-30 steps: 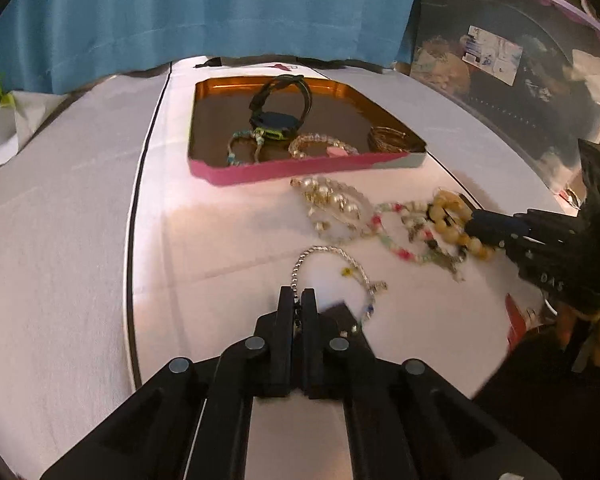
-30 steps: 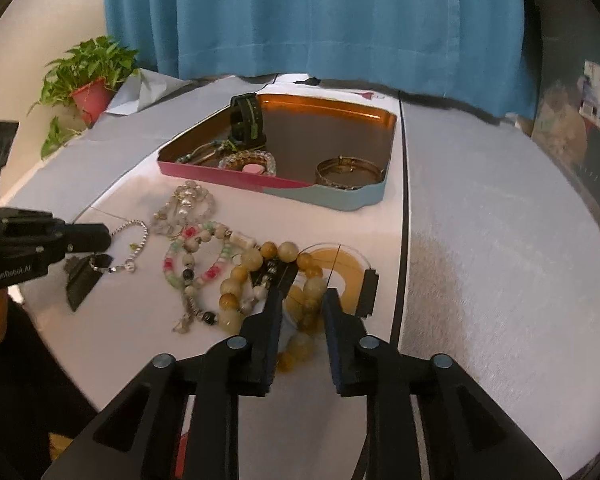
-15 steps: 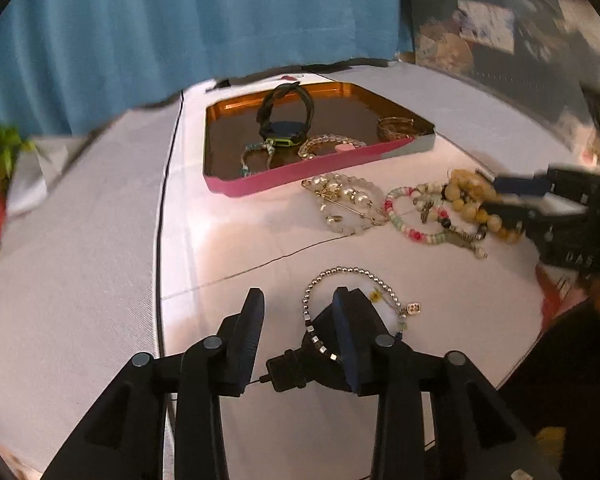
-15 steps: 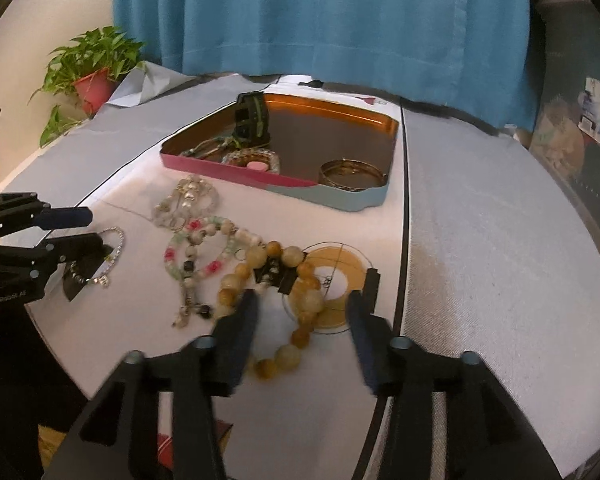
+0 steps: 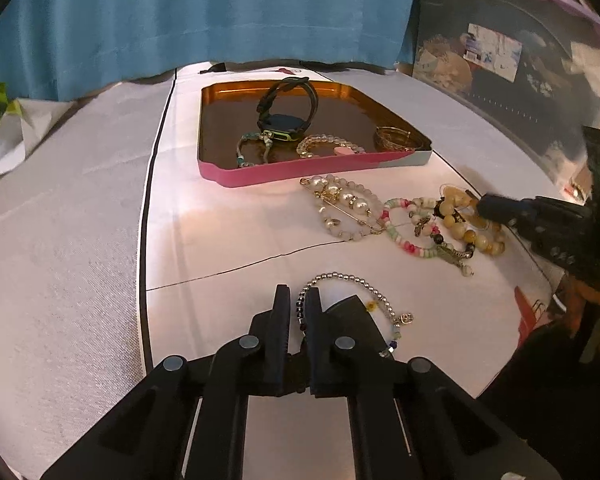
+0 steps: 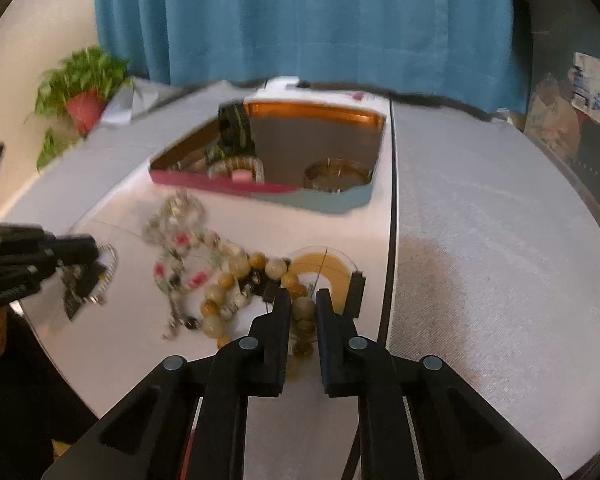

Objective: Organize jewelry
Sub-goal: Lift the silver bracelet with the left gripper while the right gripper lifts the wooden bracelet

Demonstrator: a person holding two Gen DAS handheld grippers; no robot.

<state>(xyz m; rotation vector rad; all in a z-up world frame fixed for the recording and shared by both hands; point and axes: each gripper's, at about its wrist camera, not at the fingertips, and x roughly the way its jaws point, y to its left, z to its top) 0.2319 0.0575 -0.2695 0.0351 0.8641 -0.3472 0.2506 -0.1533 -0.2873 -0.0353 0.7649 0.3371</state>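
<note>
A pink-rimmed tin tray (image 5: 300,174) (image 6: 276,190) holds a black watch (image 5: 286,120), two bead bracelets and a gold bangle (image 5: 398,138). In front of it on the white table lie a pearl bracelet (image 5: 346,200), a pink-green bead bracelet (image 5: 404,232) and a yellow stone bead bracelet (image 5: 472,236) (image 6: 236,284). My left gripper (image 5: 298,304) is shut on a silver bead bracelet (image 5: 360,286). My right gripper (image 6: 303,300) is shut on the yellow stone bead bracelet.
A potted plant (image 6: 82,92) stands at the table's far left. A blue curtain (image 5: 200,12) hangs behind. A clear round disc (image 6: 324,270) lies under the yellow beads. The table's front edge is near both grippers.
Both grippers opened half a second ago and have closed again: the left on the silver bracelet, the right on the yellow stone beads. The right view is blurred from motion.
</note>
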